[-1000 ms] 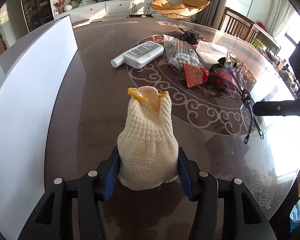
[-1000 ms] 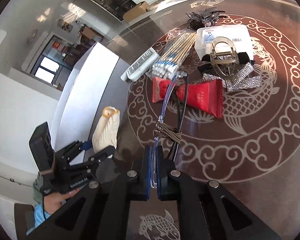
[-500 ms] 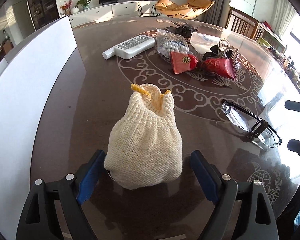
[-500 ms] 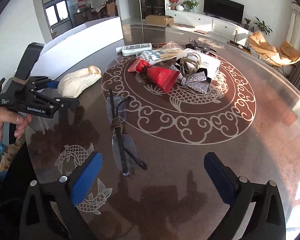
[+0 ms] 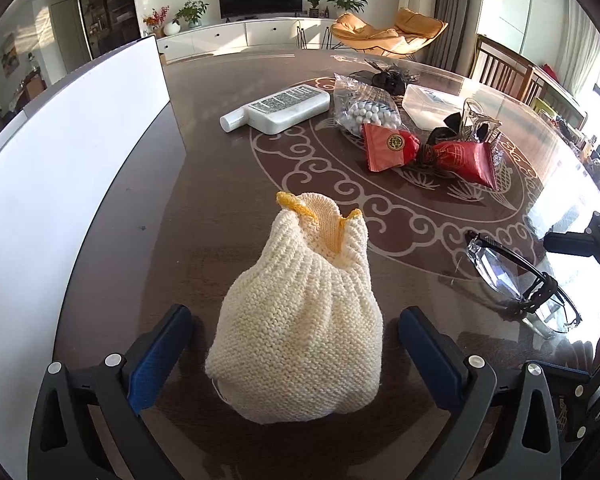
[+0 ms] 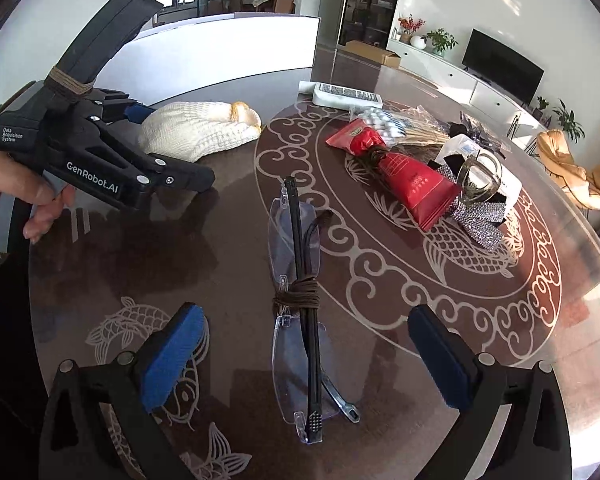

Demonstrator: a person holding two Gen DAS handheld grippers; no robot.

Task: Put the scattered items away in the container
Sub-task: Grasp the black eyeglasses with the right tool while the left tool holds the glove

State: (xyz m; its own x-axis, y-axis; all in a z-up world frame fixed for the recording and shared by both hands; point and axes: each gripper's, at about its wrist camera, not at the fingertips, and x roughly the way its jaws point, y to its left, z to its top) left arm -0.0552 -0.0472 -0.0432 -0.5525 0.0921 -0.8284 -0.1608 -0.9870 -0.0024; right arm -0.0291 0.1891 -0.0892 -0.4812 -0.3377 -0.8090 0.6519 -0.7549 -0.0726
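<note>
A cream knitted pouch (image 5: 300, 320) with a yellow rim lies on the dark glass table (image 5: 220, 208). My left gripper (image 5: 294, 320) straddles it, its jaws opening, and neither blue pad touches the knit. In the right wrist view the same pouch (image 6: 196, 132) lies ahead of the hand-held left gripper. Folded rimless glasses (image 6: 300, 312), tied with brown cord, lie flat between the wide-open fingers of my right gripper (image 6: 306, 316), clear of both pads. The glasses (image 5: 520, 280) also show at the right of the left wrist view. A tall white container wall (image 5: 60, 184) stands along the table's left side.
Further back lie a white bottle (image 5: 280, 108), a bag of cotton swabs (image 5: 364, 108), two red packets (image 5: 392, 146), a clear plastic box (image 5: 432, 104) and a sparkly hair clip (image 6: 476, 216). A hand (image 6: 16, 196) grips the left tool. Wooden chairs (image 5: 508, 68) stand beyond the table's far edge.
The left jaws spread off the knitted pouch, which now lies free. The right gripper let go of the glasses, rolled upright, and the glasses now lie on the table between its fingers.
</note>
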